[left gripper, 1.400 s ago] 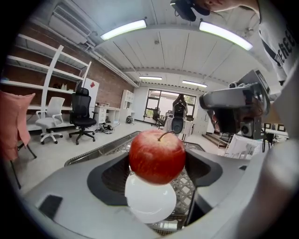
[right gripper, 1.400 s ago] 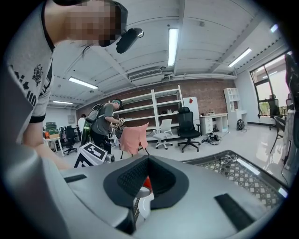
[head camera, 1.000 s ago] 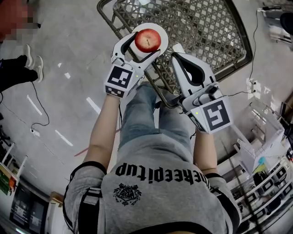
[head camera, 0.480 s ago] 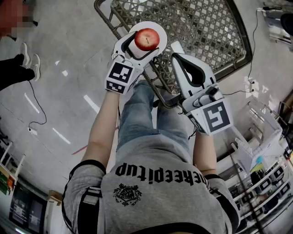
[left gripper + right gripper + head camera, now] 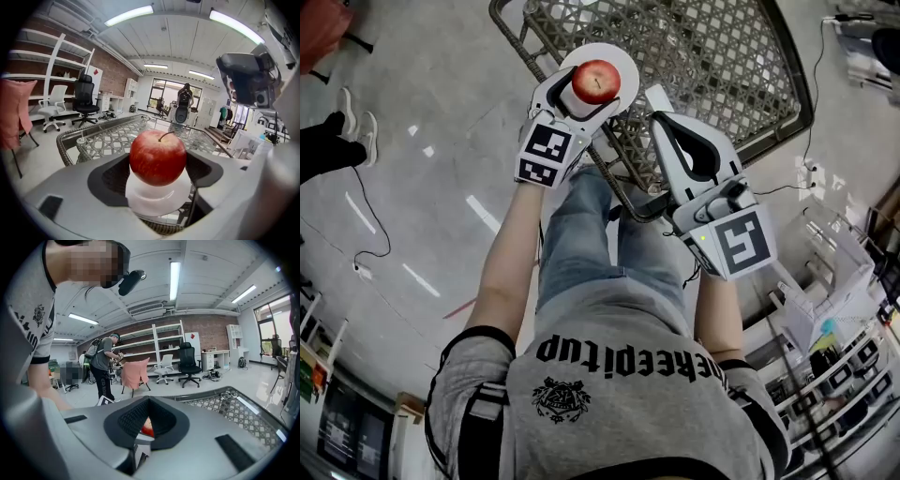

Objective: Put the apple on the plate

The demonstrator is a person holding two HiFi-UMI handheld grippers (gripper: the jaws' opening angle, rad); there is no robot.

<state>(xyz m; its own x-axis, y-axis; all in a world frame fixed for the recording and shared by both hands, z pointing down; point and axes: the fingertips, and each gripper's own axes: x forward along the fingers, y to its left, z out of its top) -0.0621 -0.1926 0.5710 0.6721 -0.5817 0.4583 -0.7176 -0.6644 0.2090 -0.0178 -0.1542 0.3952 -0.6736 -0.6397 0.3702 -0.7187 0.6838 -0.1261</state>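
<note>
As the left claw [image 5: 592, 86] grips it, the apple [image 5: 158, 157] overhangs the plate [image 5: 624, 58].

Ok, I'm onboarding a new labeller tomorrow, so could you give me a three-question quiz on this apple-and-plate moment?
1. True or false: the apple sits between the jaws of the right claw.
2. What lies straight below the apple? A) a white plate B) a pink cloth C) a black chair
3. Fill the gap: the apple's stem points ___.
Key: 1 false, the left claw grips it, and the right claw is shut on nothing; 2 A; 3 up.
</note>
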